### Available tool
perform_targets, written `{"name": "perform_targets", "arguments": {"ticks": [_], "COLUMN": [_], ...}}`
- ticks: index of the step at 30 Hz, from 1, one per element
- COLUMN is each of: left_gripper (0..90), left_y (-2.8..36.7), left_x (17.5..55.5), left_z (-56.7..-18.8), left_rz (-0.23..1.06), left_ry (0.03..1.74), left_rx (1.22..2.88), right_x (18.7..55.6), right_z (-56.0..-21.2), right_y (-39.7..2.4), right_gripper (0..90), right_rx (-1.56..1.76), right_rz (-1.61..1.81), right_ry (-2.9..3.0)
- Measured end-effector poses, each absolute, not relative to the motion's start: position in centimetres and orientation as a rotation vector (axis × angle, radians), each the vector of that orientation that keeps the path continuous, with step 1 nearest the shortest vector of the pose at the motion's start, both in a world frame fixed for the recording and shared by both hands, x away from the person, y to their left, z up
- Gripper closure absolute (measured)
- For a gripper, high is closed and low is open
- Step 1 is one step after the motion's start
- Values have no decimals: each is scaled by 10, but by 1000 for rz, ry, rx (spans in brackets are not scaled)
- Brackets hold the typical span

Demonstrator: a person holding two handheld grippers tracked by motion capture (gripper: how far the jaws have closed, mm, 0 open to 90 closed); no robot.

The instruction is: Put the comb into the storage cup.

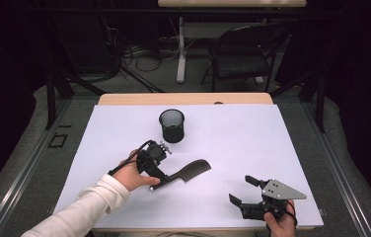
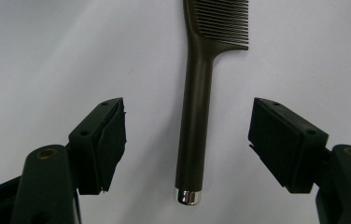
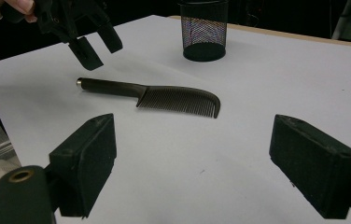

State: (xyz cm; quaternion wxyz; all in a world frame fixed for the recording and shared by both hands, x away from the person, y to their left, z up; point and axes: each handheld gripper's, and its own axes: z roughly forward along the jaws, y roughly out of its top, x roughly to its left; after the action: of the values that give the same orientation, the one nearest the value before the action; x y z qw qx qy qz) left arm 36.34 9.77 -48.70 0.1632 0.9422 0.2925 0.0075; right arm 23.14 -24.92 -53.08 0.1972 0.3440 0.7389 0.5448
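Note:
A dark comb with a long handle and a silver end cap lies flat on the white table top. My left gripper hovers just over the handle's end, jaws open, one on each side of the handle, with clear gaps and no contact. In the right gripper view the left gripper hangs a little above the comb. My right gripper rests near the front right edge, jaws open and empty, pointing toward the comb.
A black mesh cup stands upright behind the comb, toward the table's far middle; it also appears in the right gripper view. Beyond the table are a chair and cables on the floor.

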Motion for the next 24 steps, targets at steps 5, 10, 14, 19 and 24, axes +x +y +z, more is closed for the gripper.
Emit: {"name": "perform_targets", "arguments": {"ticks": [5,10,14,19,24], "left_gripper": [296,315,318,329,355], "left_y": [96,94,92,90,87], "left_x": [365,367,369,370,371], "left_z": [-488,-490,-493,-498,-503], "left_rz": [23,18,11,1,-18], "left_ry": [836,839,844,854,871], "left_rx": [2694,2703,2716,2735,2745], "right_x": [232,232,232,232,232], "right_z": [-531,-531,-531,-531,-532], "right_y": [-249,-249,-249,-248,-248], "right_gripper": [144,144,144,145,144], "right_rx": [963,965,967,970,972], "right_rz": [1527,1530,1530,1531,1524], "right_ry": [2068,2068,2069,2071,2077]}}
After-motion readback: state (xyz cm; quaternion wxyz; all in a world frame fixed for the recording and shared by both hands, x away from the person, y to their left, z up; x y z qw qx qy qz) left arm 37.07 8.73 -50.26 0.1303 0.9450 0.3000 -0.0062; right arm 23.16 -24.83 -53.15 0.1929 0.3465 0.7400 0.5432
